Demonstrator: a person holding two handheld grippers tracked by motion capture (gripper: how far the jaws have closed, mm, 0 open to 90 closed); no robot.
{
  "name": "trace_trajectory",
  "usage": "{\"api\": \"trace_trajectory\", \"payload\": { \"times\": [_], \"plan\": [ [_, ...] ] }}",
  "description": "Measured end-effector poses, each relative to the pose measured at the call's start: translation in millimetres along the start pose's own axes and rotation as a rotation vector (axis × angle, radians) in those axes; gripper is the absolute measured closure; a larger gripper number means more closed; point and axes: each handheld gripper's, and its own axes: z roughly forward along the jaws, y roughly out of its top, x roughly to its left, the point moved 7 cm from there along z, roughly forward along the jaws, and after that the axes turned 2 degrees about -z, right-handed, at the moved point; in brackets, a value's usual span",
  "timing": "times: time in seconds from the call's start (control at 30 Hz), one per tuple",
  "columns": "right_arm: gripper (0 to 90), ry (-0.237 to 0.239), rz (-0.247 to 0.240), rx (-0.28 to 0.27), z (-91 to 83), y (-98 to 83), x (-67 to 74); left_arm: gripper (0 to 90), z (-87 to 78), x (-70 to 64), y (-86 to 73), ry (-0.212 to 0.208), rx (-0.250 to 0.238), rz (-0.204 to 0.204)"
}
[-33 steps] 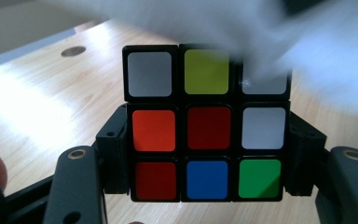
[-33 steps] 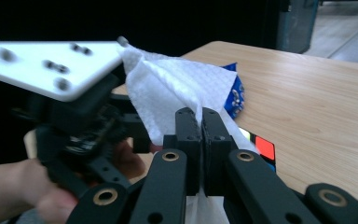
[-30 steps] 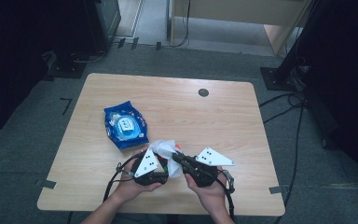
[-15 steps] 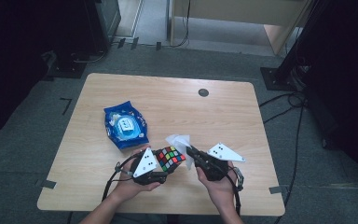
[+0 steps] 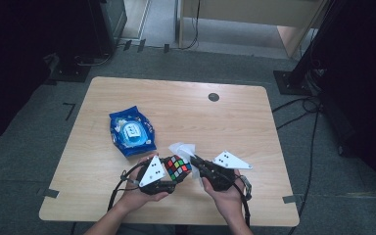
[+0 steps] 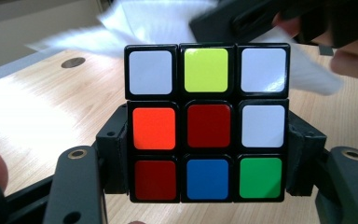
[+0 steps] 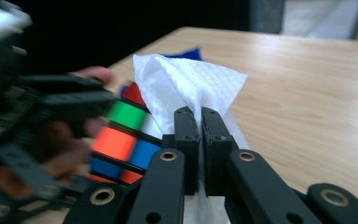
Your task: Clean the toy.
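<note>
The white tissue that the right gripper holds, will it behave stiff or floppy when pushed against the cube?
Probably floppy: the white tissue creases and drapes around the right gripper. Likely very light, so it should fold against the cube, not move it.

- My high view: a light wooden table (image 5: 127, 98) with rounded corners on a grey carpet (image 5: 39, 127).
- A round dark grommet (image 5: 214, 97) sits near the table's far edge.
- Black tape marks (image 5: 69, 108) on the carpet left of the table, grey tape (image 5: 289, 199) at its near right corner.
- Cables (image 5: 298, 112) run over the carpet at right, toward a black stand base (image 5: 286, 81).
- Far side: a pale wooden panel (image 5: 254, 10).
- Left and right sides are too dark for me to read.
</note>
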Motion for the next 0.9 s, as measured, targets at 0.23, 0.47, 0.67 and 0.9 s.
{"api": "trace_trajectory", "payload": {
  "times": [0.23, 0.47, 0.67, 0.9],
  "plan": [
    [87.9, -0.162, 0.043, 0.070, -3.2, -20.6, -53.7, 34.1, -3.2, 7.3, 0.7, 0.007, -0.013, -0.018],
    [87.5, -0.325, 0.060, 0.064, -22.4, -25.1, -100.6, 34.1, -4.6, 18.2, -2.9, 0.032, -0.010, -0.057],
    [87.4, -0.385, 0.098, 0.100, -24.1, -41.2, -123.4, 34.1, -4.1, 22.1, -5.2, 0.045, -0.002, -0.070],
    [79.6, -0.390, 0.092, 0.074, -24.4, -38.3, -123.5, 34.1, -4.2, 22.6, -5.6, 0.046, -0.002, -0.068]
  ]
}}
